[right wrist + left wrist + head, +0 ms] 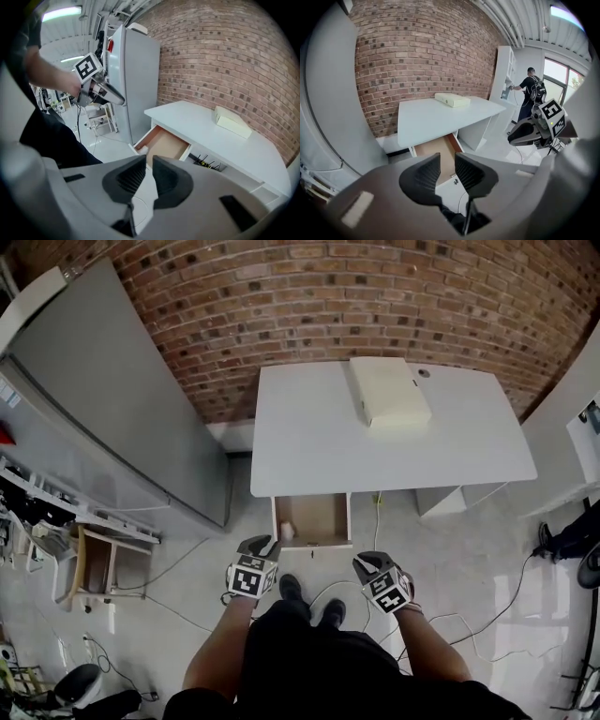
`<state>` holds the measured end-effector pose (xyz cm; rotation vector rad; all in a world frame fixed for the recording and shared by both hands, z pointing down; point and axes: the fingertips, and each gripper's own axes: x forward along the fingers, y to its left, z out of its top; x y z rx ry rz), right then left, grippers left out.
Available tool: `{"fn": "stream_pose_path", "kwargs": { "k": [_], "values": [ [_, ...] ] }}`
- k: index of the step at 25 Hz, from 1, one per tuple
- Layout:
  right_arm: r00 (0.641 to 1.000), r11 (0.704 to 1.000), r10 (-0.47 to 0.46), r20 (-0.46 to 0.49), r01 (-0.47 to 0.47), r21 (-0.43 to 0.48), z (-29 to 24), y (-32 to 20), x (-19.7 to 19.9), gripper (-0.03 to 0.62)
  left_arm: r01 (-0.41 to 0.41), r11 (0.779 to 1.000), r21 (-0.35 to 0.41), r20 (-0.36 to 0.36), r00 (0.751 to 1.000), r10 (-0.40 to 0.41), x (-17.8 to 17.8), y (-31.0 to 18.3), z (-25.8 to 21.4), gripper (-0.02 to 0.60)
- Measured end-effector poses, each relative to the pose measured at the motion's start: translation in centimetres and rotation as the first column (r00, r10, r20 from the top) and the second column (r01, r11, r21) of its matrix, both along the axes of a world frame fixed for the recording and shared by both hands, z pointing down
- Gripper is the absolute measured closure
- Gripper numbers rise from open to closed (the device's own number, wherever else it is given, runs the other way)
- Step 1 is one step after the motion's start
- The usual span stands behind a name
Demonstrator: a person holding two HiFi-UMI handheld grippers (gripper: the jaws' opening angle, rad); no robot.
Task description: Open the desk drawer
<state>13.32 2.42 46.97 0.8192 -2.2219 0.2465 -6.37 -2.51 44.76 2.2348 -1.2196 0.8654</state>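
Note:
The white desk stands against the brick wall. Its drawer is pulled out at the front left, showing a brown bottom and a small white item in the near left corner. The drawer also shows in the left gripper view and the right gripper view. My left gripper hangs in the air just before the drawer front, jaws slightly apart and empty. My right gripper hovers to the right of the drawer, with a narrow empty gap between its jaws. Neither touches the drawer.
A cream box lies on the desk top at the back. A tall grey cabinet stands to the left. Cables trail over the pale floor, and my feet are below the drawer. A person stands at white shelves far right.

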Motion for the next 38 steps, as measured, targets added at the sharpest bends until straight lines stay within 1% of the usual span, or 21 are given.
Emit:
{"fn": "stream_pose_path", "kwargs": {
  "k": [4, 9, 13, 16, 18, 23, 27, 30, 35, 38],
  "values": [
    [0.999, 1.000, 0.004, 0.036, -0.005, 0.024, -2.4, -0.9, -0.2, 0.546, 0.005, 0.999, 0.032, -0.052, 0.999, -0.003, 0.8, -0.3, -2.6, 0.489],
    [0.995, 0.999, 0.034, 0.090, -0.036, 0.029, -4.5, -2.3, -1.2, 0.551, 0.009, 0.998, 0.064, -0.097, 0.995, -0.003, 0.0, -1.0, -4.8, 0.500],
    [0.991, 0.998, 0.049, 0.124, -0.052, 0.025, -5.7, -3.3, -2.7, 0.557, 0.027, 0.996, 0.086, -0.125, 0.992, -0.016, -1.8, -1.4, -6.5, 0.509],
    [0.991, 0.998, 0.050, 0.123, -0.054, 0.025, -6.5, -4.3, -4.8, 0.563, 0.054, 0.996, 0.071, -0.165, 0.985, -0.041, -3.8, -1.6, -6.9, 0.515],
    [0.987, 0.997, 0.053, 0.151, -0.060, 0.043, -7.5, -4.9, -6.3, 0.568, 0.063, 0.996, 0.061, -0.187, 0.981, -0.051, -4.9, -1.8, -7.0, 0.522],
    [0.980, 0.993, 0.061, 0.188, -0.078, 0.084, -10.4, -6.1, -9.1, 0.576, 0.079, 0.993, 0.082, -0.219, 0.974, -0.059, -7.5, -3.1, -8.2, 0.529],
    [0.961, 0.981, 0.125, 0.247, -0.157, 0.115, -13.6, -7.4, -10.6, 0.580, 0.075, 0.992, 0.102, -0.243, 0.969, -0.048, -9.3, -4.3, -9.3, 0.533],
    [0.938, 0.972, 0.152, 0.311, -0.199, 0.124, -15.9, -8.0, -11.3, 0.582, 0.064, 0.988, 0.138, -0.253, 0.967, -0.027, -10.3, -5.5, -10.8, 0.535],
    [0.908, 0.962, 0.146, 0.393, -0.223, 0.158, -19.3, -8.1, -11.6, 0.582, 0.060, 0.977, 0.203, -0.281, 0.960, -0.001, -10.9, -7.2, -14.1, 0.541],
    [0.890, 0.960, 0.120, 0.440, -0.216, 0.176, -21.1, -8.3, -11.8, 0.582, 0.059, 0.967, 0.250, -0.287, 0.958, 0.016, -10.9, -7.7, -16.4, 0.543]
  ]
}}
